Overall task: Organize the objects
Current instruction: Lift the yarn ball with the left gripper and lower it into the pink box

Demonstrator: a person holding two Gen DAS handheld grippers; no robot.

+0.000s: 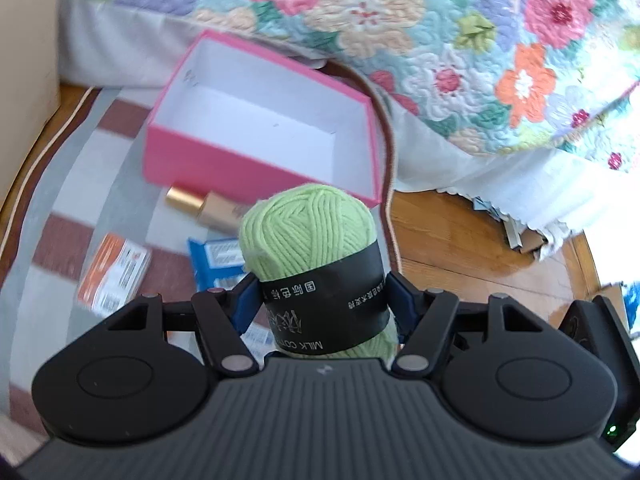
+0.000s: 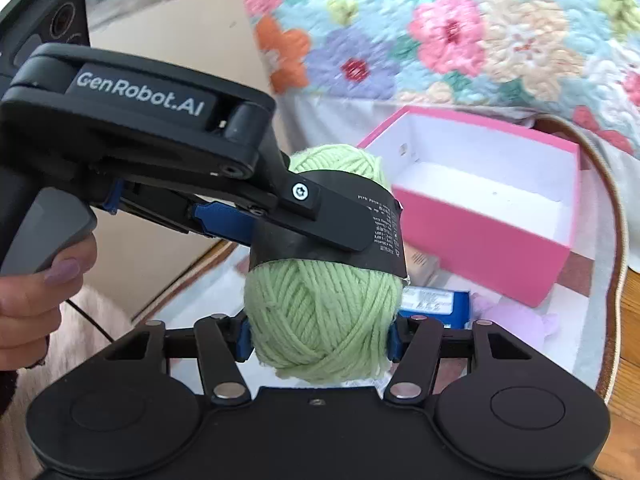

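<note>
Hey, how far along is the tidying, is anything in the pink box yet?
Nothing looks done: the pink box is empty. In hand: the green yarn ball, clamped by both the left gripper and the right gripper, lifted in front of the box. Left on the rug: the gold-capped bottle, the blue packet, the orange packet and a purple soft item.

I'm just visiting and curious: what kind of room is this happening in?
Most likely a bedroom at home. A floral quilt hangs over what looks like a bed, a striped rug lies on a wooden floor, and a pink box sits on the rug.
</note>
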